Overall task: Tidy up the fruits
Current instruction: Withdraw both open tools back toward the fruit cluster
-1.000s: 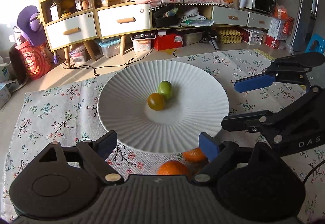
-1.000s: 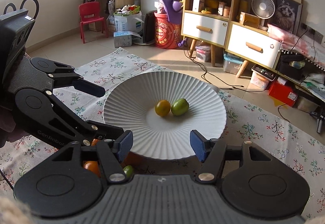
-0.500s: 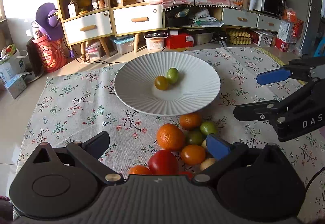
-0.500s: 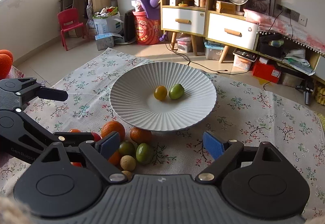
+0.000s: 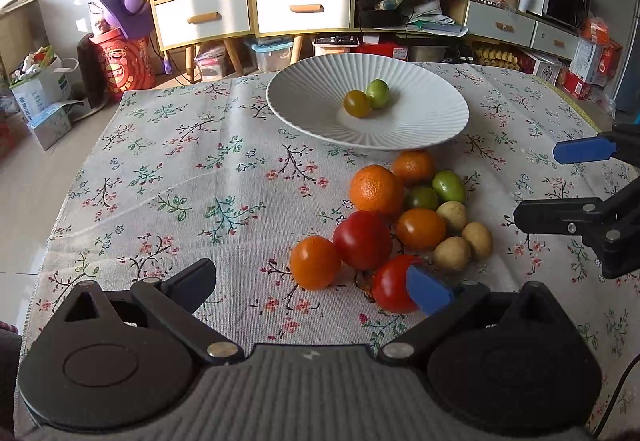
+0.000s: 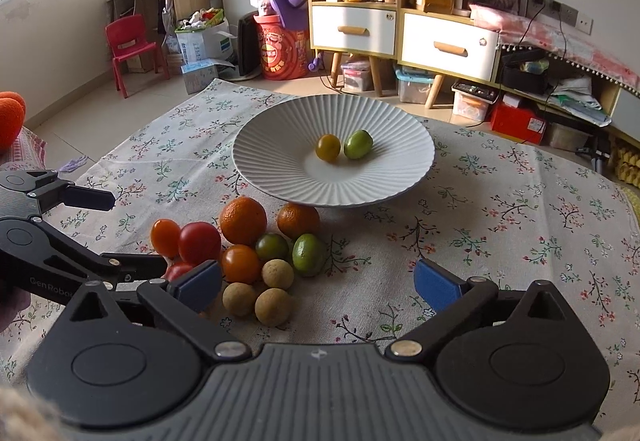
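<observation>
A white ribbed plate [image 5: 288,113] [image 6: 260,169] stands on the floral cloth and holds a small yellow-orange tomato [image 5: 357,103] [image 6: 328,147] beside a green fruit [image 5: 378,93] [image 6: 358,144]. In front of the plate lies a pile of fruit: a large orange [image 5: 376,189] [image 6: 243,221], red tomatoes [image 5: 362,239], small green fruits and tan round ones [image 6: 272,307]. My left gripper [image 5: 312,281] [image 6: 134,233] hangs open over the pile's near left side, holding nothing. My right gripper [image 6: 318,281] [image 5: 540,183] is opening wide just right of the pile, nothing pressed between its pads.
The floral cloth [image 5: 180,169] covers the table, whose left edge drops to the floor. Behind it stand a shelf unit with white drawers [image 6: 354,29], a red drum [image 6: 278,49], a red child's chair [image 6: 130,45] and floor clutter.
Both grippers have drawn back from the plate, so the fruit pile has come into view in front of it. The right gripper's jaws have spread much wider; the left's a little.
</observation>
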`<move>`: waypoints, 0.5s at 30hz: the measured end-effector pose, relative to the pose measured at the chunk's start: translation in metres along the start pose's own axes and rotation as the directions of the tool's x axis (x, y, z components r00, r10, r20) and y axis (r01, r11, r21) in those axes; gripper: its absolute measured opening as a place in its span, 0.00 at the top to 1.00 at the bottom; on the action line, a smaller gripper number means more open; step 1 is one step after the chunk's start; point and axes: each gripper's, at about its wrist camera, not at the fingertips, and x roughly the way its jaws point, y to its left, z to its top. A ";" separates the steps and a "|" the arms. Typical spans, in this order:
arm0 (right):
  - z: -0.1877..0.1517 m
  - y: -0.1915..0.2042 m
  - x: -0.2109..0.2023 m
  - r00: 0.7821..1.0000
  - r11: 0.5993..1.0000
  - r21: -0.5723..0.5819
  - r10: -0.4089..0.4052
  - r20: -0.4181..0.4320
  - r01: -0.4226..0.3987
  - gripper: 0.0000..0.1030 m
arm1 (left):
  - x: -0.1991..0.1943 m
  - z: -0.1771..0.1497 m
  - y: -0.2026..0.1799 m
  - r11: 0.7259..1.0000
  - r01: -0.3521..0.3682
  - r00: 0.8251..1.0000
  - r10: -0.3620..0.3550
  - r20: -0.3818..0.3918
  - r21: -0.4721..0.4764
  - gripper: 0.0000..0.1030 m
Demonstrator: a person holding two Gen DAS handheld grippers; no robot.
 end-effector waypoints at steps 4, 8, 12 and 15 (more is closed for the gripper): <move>-0.011 0.006 0.008 1.000 0.999 -0.033 0.009 -0.016 -0.009 0.01 | 0.003 -0.011 0.009 1.000 0.005 1.000 -0.005 -0.008 -0.024 0.03; -0.019 0.008 0.011 1.000 0.998 -0.057 0.019 -0.025 -0.020 0.01 | 0.008 -0.020 0.018 0.999 -0.003 1.000 0.003 -0.009 -0.037 0.03; -0.024 0.008 0.013 0.999 0.998 -0.049 0.024 -0.033 -0.025 0.01 | 0.014 -0.026 0.023 0.999 -0.011 1.000 0.011 -0.001 -0.043 0.03; -0.028 0.007 0.018 0.999 0.999 -0.042 0.023 -0.044 -0.025 0.01 | 0.019 -0.029 0.024 0.999 -0.005 1.000 0.005 -0.003 -0.050 0.03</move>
